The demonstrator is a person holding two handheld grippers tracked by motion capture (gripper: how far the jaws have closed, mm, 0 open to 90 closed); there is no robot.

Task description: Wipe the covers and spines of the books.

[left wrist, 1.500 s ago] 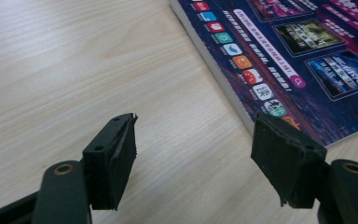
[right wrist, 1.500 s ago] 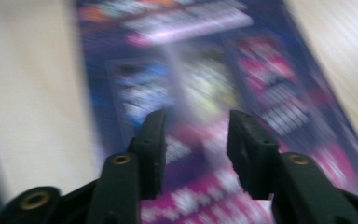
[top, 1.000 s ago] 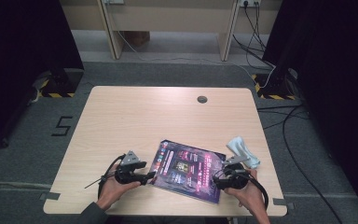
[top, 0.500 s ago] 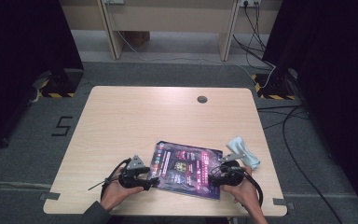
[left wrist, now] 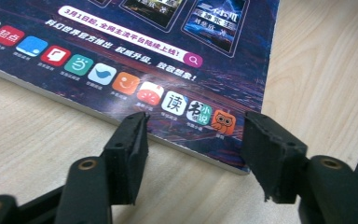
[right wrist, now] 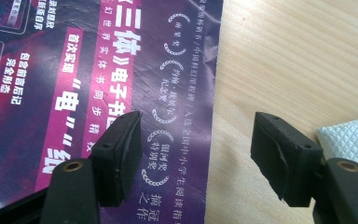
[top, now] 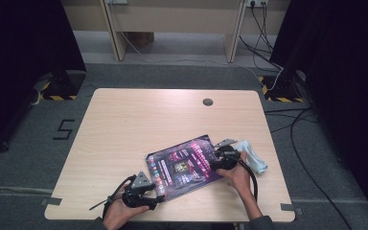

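Lining up on the magazine (top: 184,166), flat at 5 o'clock on the bench (top: 139,124). Left gripper (left wrist: 193,142) open at its near corner; right gripper (right wrist: 196,149), just closing a little, open astride its edge, cloth (right wrist: 349,135) alongside. Next: probably sliding fingers (left wrist: 130,140) under an edge and pinching.

Just ahead of the black left gripper (left wrist: 191,154), the magazine (left wrist: 168,56) cover is dark purple with a row of coloured app icons, orange, red, blue and green. By the black right gripper (right wrist: 196,158) it shows magenta with white lettering; beside it lies pale wood table (right wrist: 284,60) and a white quilted cloth (right wrist: 349,135).
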